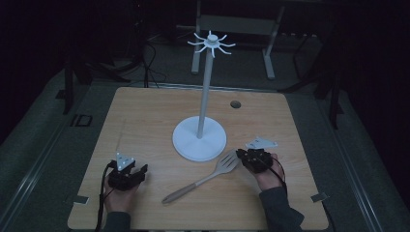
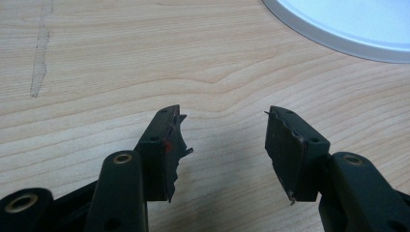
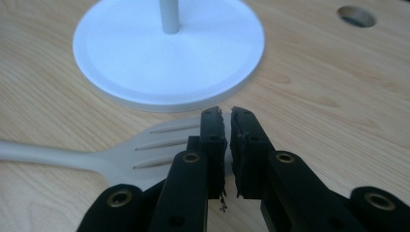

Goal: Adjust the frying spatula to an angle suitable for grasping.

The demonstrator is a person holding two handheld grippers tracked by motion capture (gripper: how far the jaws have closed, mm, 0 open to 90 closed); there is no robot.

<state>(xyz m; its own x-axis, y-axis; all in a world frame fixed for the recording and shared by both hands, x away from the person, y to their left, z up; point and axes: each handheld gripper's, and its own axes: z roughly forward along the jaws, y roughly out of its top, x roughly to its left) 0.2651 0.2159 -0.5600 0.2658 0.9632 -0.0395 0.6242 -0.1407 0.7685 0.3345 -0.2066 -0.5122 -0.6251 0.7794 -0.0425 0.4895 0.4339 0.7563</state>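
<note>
- A slotted spatula lay flat on the wooden table, in its near right part, the handle running toward the near left and the slotted head toward the far right, just near of the stand's base.
- The right gripper sat at the head's right edge; the right gripper view showed what the high view could not, its jaws pressed nearly together over that edge of the spatula. Whether they actually pinched the blade could not be told.
- A white stand rose at the table's middle from a round base, its pole topped by a ring of hooks seen from the high view; the right gripper view gave the base and the pole's foot.
- The left gripper rested at the near left, well apart from the spatula. Its own view showed the jaws spread wide over bare wood, empty, with the base's rim at the far right.
- A round hole lay in the far right of the tabletop.
</note>
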